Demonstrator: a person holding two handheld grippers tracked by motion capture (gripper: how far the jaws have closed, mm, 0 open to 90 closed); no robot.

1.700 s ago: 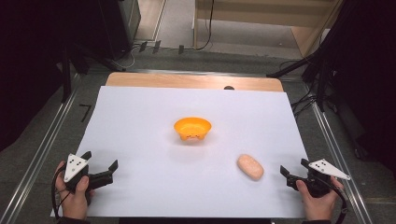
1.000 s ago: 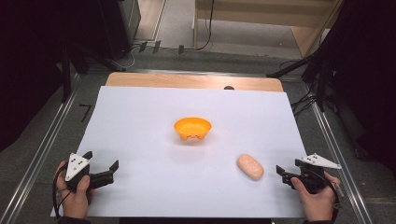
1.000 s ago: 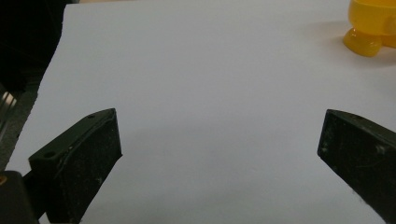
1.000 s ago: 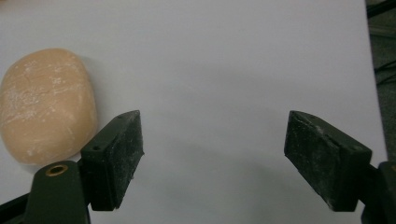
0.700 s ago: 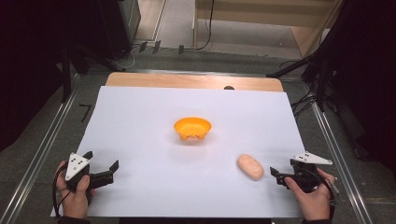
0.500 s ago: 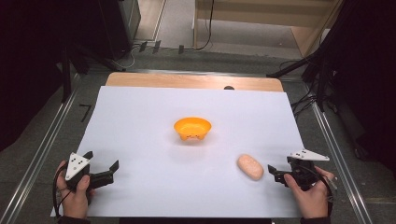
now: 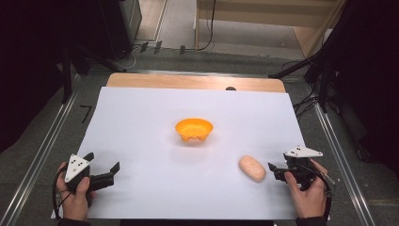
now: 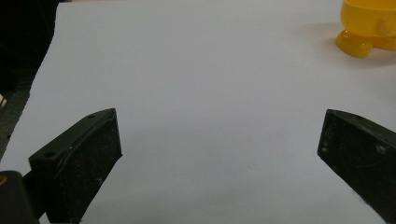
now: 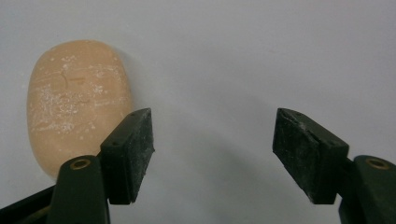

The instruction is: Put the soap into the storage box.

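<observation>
A pale orange oval bun (image 7: 252,168) lies on the white sheet at the front right. An orange footed bowl (image 7: 194,130) stands upright near the middle. My right gripper (image 7: 274,172) sits just right of the bun, apart from it. In the right gripper view the bun (image 9: 77,102) lies left of the left jaw, outside the gap. That gripper (image 9: 212,135) has just been closing its jaws, with nothing between them and a gap still showing. My left gripper (image 7: 102,161) rests at the front left, wide open (image 8: 219,140) over bare sheet, the bowl (image 8: 369,23) far off.
The white sheet (image 7: 141,117) covers most of a wooden table whose far edge (image 7: 188,81) shows. Metal rails (image 7: 47,141) run along both sides. Cables and dark stands lie on the floor beyond.
My right gripper has moved left across the sheet toward the bun, ending close beside it. The left gripper, bun and bowl have stayed put.
</observation>
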